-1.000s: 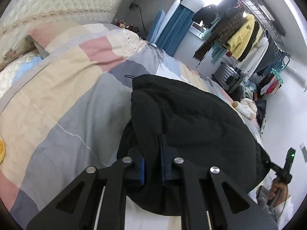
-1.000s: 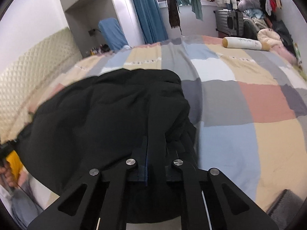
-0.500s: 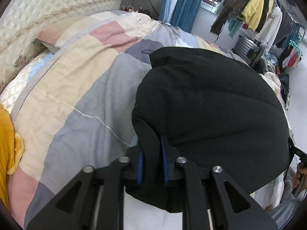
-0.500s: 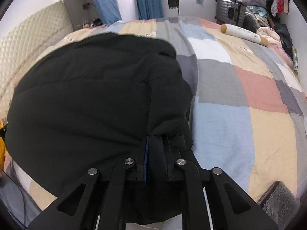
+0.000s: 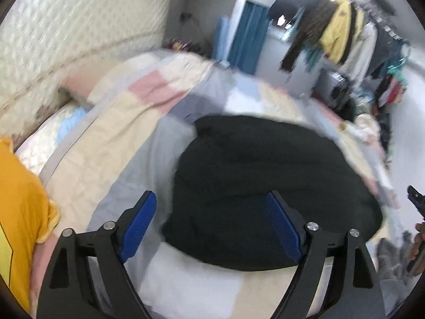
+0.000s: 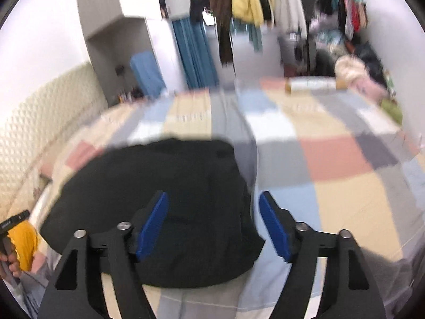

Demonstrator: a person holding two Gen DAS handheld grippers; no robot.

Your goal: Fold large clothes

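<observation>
A black padded jacket [image 5: 265, 180] lies folded in a rounded heap on the checked bedspread [image 5: 111, 143], near the bed's front edge. It also shows in the right wrist view [image 6: 164, 199]. My left gripper [image 5: 212, 226] is open and empty, raised just above the jacket's near left corner. My right gripper [image 6: 212, 223] is open and empty, over the jacket's near right edge. Both views are blurred by motion.
A quilted headboard [image 5: 66, 53] and a pillow [image 5: 39, 143] stand at the left. A clothes rack [image 6: 252, 0] hangs at the back. A white roll [image 6: 310, 85] lies at the bed's far side. The person's yellow shirt [image 5: 18, 212] shows at the left.
Both grippers were shut on the jacket's edge. They have let go, opened wide and pulled back and up. The jacket now lies on the bed.
</observation>
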